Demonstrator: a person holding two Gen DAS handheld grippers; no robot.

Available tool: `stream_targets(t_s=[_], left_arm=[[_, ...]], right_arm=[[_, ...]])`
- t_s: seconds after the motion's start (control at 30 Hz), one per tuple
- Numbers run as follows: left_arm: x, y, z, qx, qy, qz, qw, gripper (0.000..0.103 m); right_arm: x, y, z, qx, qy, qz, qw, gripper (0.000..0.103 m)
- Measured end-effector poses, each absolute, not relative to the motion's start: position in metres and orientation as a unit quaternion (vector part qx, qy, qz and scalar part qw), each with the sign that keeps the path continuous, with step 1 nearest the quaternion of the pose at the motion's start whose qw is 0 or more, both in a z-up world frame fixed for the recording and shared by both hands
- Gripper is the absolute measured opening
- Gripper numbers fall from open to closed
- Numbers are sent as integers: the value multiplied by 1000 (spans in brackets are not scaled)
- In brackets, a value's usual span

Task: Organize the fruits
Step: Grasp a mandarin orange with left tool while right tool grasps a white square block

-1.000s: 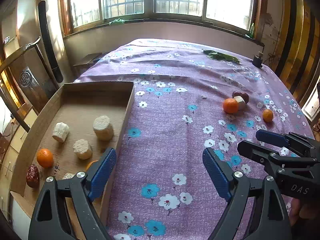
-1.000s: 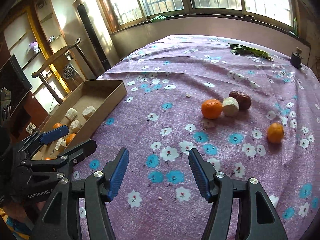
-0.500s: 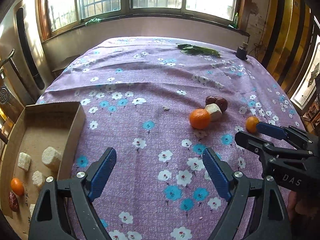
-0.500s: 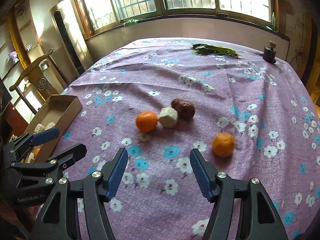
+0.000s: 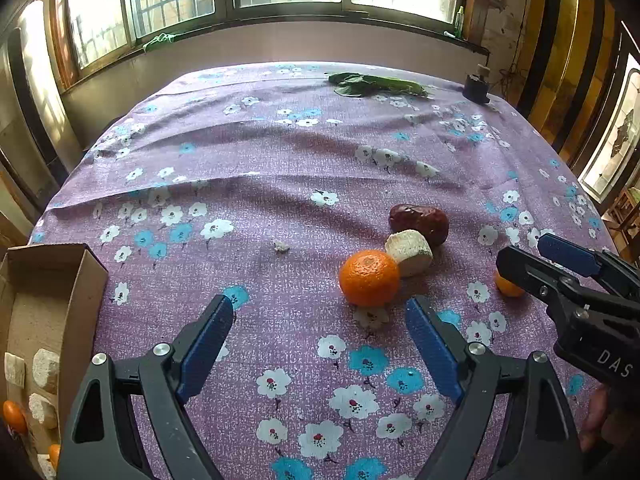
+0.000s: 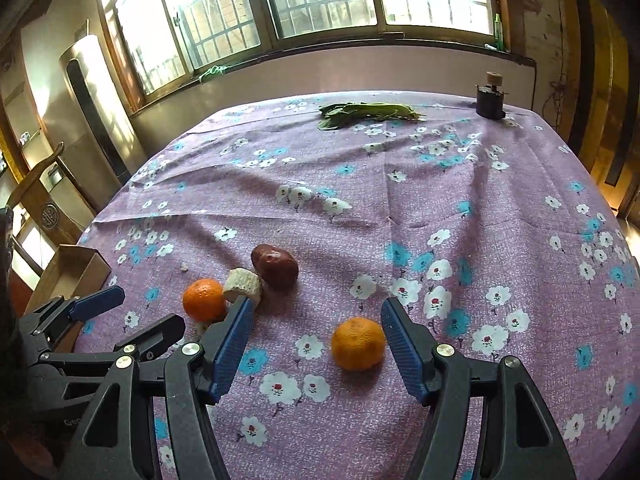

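Both grippers are over the flowered purple tablecloth [image 5: 280, 160] with jaws spread wide and nothing between them, each lined up on a different fruit so the two can be picked at once. The right gripper [image 6: 316, 332] brackets the lone mandarin [image 6: 358, 344], which lies just inside its right finger; closing here would probably catch it off-centre. The left gripper [image 5: 320, 332] points at the other mandarin [image 5: 370, 278], which is just beyond its fingertips and nearer the right one. That mandarin touches a pale cut chunk [image 5: 410, 252], possibly yam or sugarcane, and this leans on a dark red jujube [image 5: 418, 220]; the tight cluster leaves little room for a finger behind the mandarin. The cardboard box [image 5: 60, 280] at the table's left edge already holds similar pale chunks and small oranges, so it is likely the destination. Leafy greens [image 6: 368, 112] and a small dark jar [image 6: 490, 102] sit well apart, at the far edge.
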State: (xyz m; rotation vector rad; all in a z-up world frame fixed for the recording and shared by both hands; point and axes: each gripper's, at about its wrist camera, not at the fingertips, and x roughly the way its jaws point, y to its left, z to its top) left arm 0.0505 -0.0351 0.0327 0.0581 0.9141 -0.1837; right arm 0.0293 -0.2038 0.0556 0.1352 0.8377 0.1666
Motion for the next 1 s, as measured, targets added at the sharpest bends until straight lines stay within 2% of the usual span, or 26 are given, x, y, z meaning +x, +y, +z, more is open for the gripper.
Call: stream_targets(t_s=[0.5,0.6,0.67,0.73,0.87,1.0], left_arm=[[73,-47,9,49,446,-116,886,87],[75,-48,7,44,446,-125,885,70],[73,-51,8,47,439,-132,887,49],[70,-53,9,59,432,-133,890,33],[68,-45,10,41,435,-137,889,32],[67,-28,13,28,432,-115,894,32]], right_arm=[[32,-208,45,72,422,84,900,72],[32,-207,44,71,424,85,899,72],[33,-206,42,71,425,85,898,72],[33,-205,40,69,427,87,897,72],[32,-199,40,64,418,99,901,77],[30,-194,44,72,403,115,905,77]])
